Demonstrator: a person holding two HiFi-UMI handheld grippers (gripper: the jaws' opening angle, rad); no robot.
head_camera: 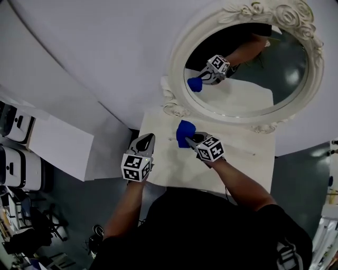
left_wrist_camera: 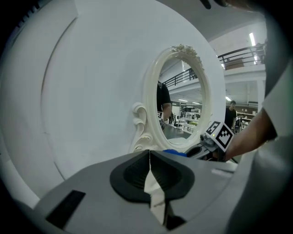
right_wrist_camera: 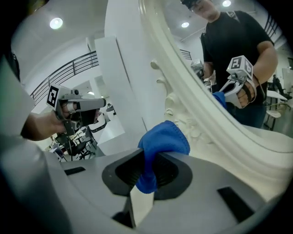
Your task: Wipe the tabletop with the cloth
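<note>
The blue cloth [right_wrist_camera: 162,139] is pinched, bunched, between the jaws of the right gripper [head_camera: 194,138]. It is held over the white tabletop [head_camera: 248,166], just in front of the lower left of the oval mirror [head_camera: 264,10]. Whether it is touching the tabletop cannot be told. The left gripper [left_wrist_camera: 149,178] is held farther from the mirror, at the tabletop's near left edge, its jaws pressed together with nothing between them. Cloth and right gripper are reflected in the mirror.
</note>
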